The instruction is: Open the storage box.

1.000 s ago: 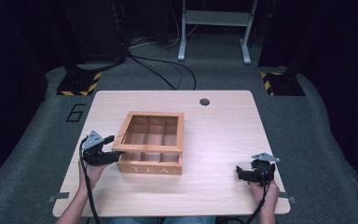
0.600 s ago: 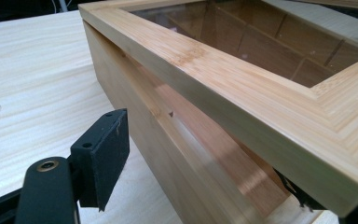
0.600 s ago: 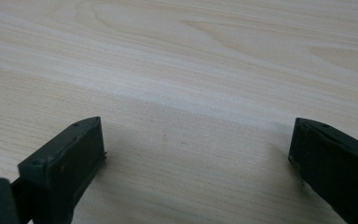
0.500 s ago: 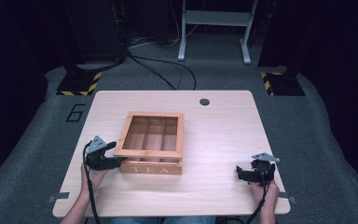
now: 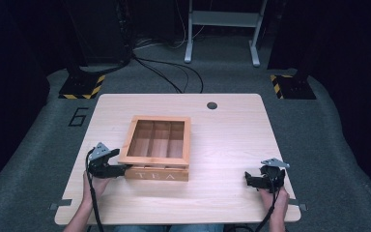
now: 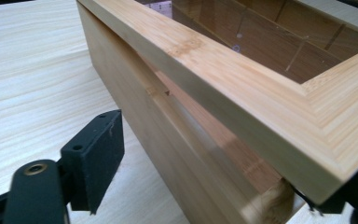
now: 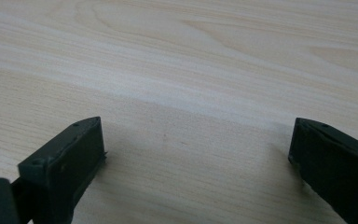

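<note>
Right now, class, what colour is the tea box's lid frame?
Light honey-brown bamboo, with a clear pane; the lid frame shows best in the left gripper view.

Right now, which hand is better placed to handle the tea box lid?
Left. The left gripper straddles the near-left corner of the tea box lid, jaws just opening; the right gripper rests open, well apart.

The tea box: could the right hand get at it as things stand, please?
Probably yes. The right tongs stand open over bare table, apart from the tea box, with nothing between; the left tongs sit at its other end.
</note>
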